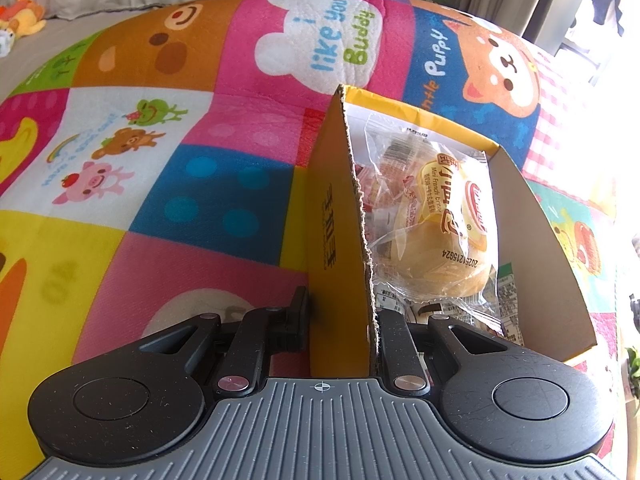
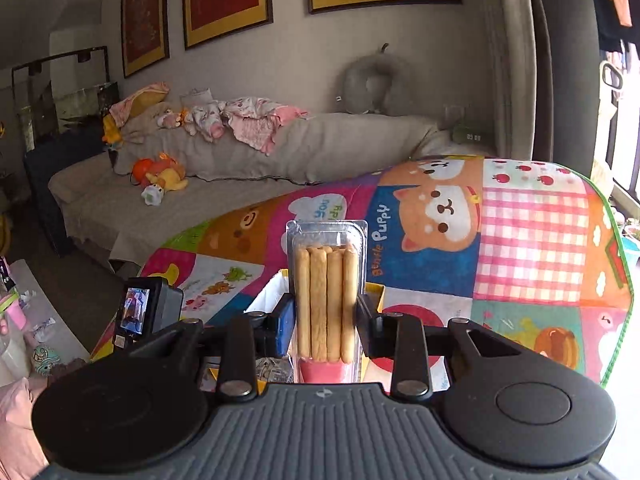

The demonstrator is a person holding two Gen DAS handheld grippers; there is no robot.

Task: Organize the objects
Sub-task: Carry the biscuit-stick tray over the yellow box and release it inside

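In the left wrist view my left gripper [image 1: 342, 312] is shut on the left wall of a yellow cardboard box [image 1: 336, 216] that stands on the colourful play mat. Inside the box lies a wrapped mini French bread [image 1: 448, 236] on top of other snack packets. In the right wrist view my right gripper [image 2: 325, 314] is shut on a clear pack of biscuit sticks [image 2: 326, 300] with a pink base, held upright above the box, whose yellow rim [image 2: 378, 289] shows just behind the fingers.
The cartoon play mat [image 2: 520, 248] covers the table. Behind it is a grey sofa [image 2: 320, 148] with plush toys [image 2: 160, 178] and clothes. The left gripper's camera [image 2: 140, 312] shows at the left. A window is at the right.
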